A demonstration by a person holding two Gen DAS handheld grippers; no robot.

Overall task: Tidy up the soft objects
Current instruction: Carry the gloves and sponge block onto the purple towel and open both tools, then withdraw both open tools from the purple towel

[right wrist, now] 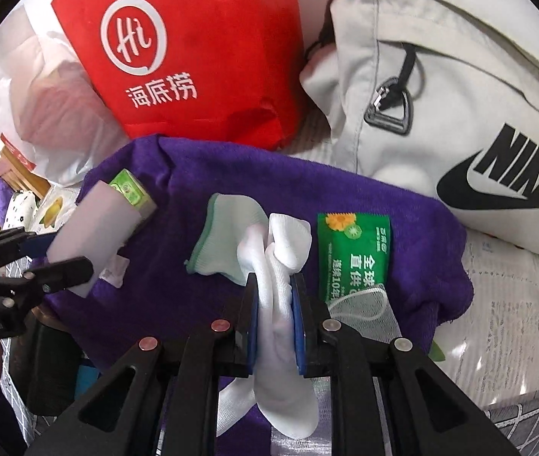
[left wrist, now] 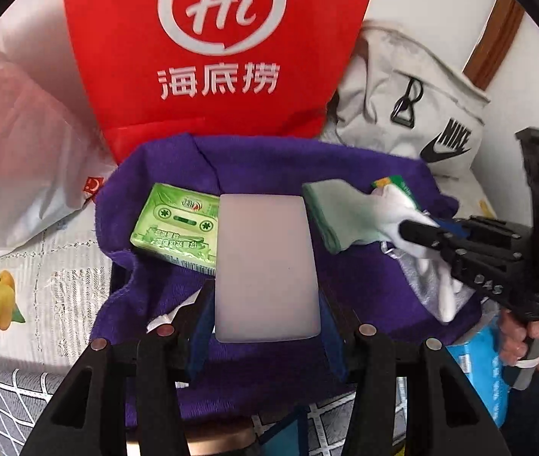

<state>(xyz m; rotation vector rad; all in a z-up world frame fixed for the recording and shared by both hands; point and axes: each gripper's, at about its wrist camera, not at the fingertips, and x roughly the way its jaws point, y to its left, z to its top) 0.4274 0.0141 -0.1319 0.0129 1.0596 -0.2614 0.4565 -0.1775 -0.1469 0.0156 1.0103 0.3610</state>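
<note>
Over the purple towel [right wrist: 231,190], the right gripper [right wrist: 274,296] pinches a limp white sock [right wrist: 288,243] mid-length; the left gripper [left wrist: 265,326] clamps a pale pack [left wrist: 265,266], soft, best held across its width.

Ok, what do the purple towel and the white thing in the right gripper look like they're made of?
Purple towel: looks like terry or microfibre, fuzzy matte pile, soft folds.
White sock pinched in the right gripper: seems a ribbed knit, likely cotton blend, matte, with a pale green cuff; it bunches limply.
</note>
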